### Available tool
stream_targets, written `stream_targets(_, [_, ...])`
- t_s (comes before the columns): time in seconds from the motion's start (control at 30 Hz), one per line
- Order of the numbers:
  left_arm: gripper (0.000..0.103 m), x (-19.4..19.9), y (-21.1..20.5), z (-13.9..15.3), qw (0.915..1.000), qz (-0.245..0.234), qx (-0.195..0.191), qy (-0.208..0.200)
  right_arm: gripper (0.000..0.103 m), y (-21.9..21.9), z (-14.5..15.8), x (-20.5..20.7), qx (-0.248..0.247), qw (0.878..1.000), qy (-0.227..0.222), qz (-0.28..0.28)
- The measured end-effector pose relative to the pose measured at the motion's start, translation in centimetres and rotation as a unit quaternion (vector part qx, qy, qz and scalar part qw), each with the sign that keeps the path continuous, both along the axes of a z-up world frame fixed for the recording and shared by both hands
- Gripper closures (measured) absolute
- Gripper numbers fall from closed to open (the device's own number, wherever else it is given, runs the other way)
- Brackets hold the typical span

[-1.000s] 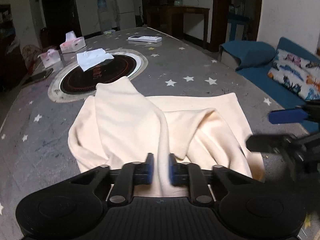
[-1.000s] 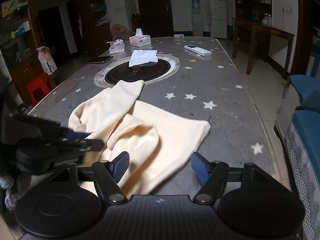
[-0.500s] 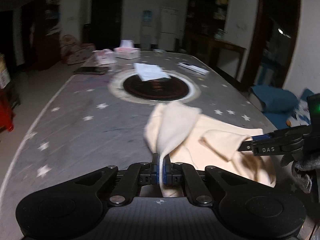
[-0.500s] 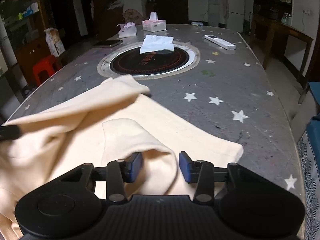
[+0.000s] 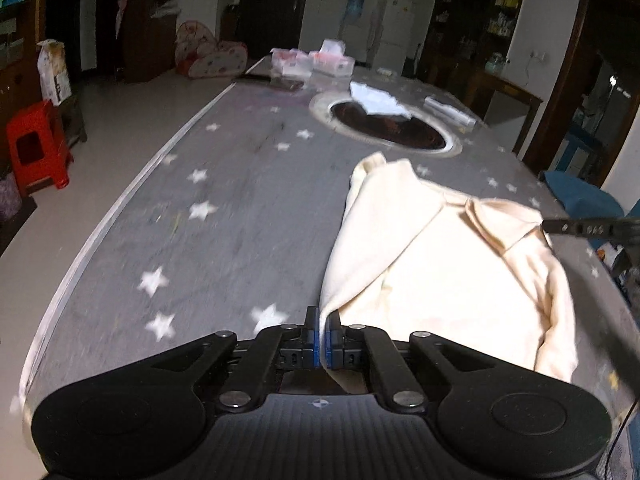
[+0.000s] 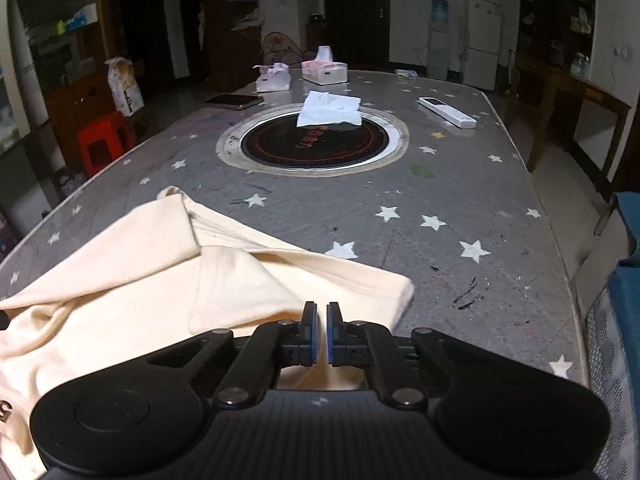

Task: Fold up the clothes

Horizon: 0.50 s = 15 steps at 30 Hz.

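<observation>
A cream garment lies half folded on the grey star-patterned table. My left gripper is shut on the garment's near left edge. In the right wrist view the same garment spreads to the left and under my right gripper, which is shut on a fold of the cloth at its near right side. The right gripper's fingers show at the right edge of the left wrist view.
A round black hotplate sits in the table's middle with a white cloth on it. Behind are tissue boxes, a phone and a remote. A red stool stands left, a blue sofa right.
The right gripper came down and closed on a fold of the garment. The left gripper, still shut on the cloth, swung out to the left, pulling the garment's edge with it.
</observation>
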<state>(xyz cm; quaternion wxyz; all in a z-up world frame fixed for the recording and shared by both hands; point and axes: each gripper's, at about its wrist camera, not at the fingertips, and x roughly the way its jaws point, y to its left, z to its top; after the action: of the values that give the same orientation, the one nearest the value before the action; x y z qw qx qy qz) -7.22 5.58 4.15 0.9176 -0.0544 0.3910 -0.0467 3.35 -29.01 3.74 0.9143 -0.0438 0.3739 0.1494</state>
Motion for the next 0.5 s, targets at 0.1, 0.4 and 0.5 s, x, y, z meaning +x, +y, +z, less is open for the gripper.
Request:
stream_targets(0.1, [0.089,-0.2,0.2,-0.2,0.9999,0.000,0.013,0.007,0.081,0.8,-0.1,0.1,0.005,1.000,0.004,0.020])
stream_targets(0.4, [0.054,2.1,-2.8,1.9,0.9953,-0.053,0.069,-0.044,0.048,3.3,-1.3,1.3,-0.016,0.998,0.009,0.055])
stream_targets(0.5, [0.054,4.1,-5.2,1.6,0.9918,-0.086,0.081,-0.049,0.062,3.5,-2.0,1.7,-0.008,0.998,0.025,0.064])
